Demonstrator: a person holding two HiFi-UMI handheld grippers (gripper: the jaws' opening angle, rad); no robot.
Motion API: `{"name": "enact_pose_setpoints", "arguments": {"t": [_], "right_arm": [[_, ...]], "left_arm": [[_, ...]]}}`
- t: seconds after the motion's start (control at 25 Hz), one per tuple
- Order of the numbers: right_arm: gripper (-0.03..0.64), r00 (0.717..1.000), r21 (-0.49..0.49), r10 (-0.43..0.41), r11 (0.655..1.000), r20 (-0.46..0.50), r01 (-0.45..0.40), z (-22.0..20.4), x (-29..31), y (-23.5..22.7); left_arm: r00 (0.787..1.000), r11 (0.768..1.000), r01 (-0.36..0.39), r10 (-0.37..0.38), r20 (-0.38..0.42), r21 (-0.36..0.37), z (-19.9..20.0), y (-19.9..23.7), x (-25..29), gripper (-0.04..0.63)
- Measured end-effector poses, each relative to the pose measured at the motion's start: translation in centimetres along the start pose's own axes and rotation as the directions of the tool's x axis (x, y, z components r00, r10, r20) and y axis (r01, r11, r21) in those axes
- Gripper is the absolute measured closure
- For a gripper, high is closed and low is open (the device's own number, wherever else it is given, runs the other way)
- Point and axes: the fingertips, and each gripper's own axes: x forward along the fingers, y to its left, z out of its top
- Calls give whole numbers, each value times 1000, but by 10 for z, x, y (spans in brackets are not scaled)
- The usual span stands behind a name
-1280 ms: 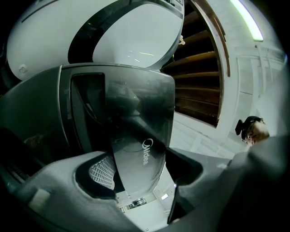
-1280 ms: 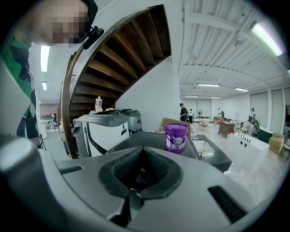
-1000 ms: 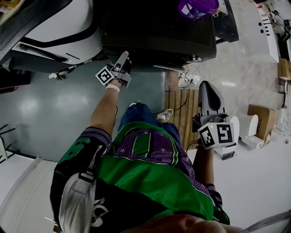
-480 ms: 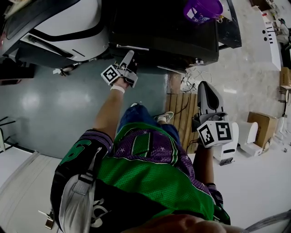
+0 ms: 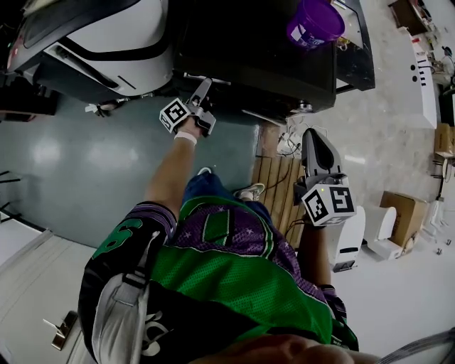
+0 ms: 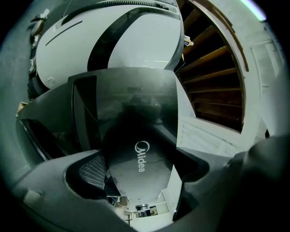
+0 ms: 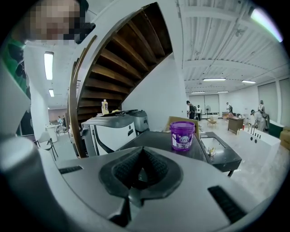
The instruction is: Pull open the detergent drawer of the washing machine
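Note:
The dark washing machine (image 5: pixel 249 50) stands in front of me in the head view. My left gripper (image 5: pixel 202 89) reaches level to the machine's upper front edge, by a thin pale strip (image 5: pixel 207 77). In the left gripper view this gripper (image 6: pixel 142 176) stands open wide, and a dark glossy panel with the Midea logo (image 6: pixel 140 156) fills the gap; neither pad presses on it. My right gripper (image 5: pixel 313 138) hangs to the right, away from the machine. Its jaws (image 7: pixel 140 170) are shut on nothing and point toward the washer's top (image 7: pixel 154 138).
A purple bucket (image 5: pixel 315 21) sits on the washer's top. A white machine (image 5: pixel 106 35) stands to its left. A wooden pallet (image 5: pixel 277 178) and cables lie at my feet, with a cardboard box (image 5: pixel 402 206) further right. A wooden staircase (image 6: pixel 213 77) rises behind.
The pale strip at the washer's front edge beside the left gripper was not visible one second ago. The left gripper stays at the machine's front; the right gripper hangs as before.

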Motion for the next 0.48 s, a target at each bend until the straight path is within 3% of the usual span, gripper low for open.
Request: {"name": "enact_pose_setpoints", "arguments": {"t": [0.48], "right_arm": [[618,997,5,67,998,28,-67,20,-5,-19]], "left_arm": [[1000,1000,-13,13,9,-23,-5,1,-11,149]]}}
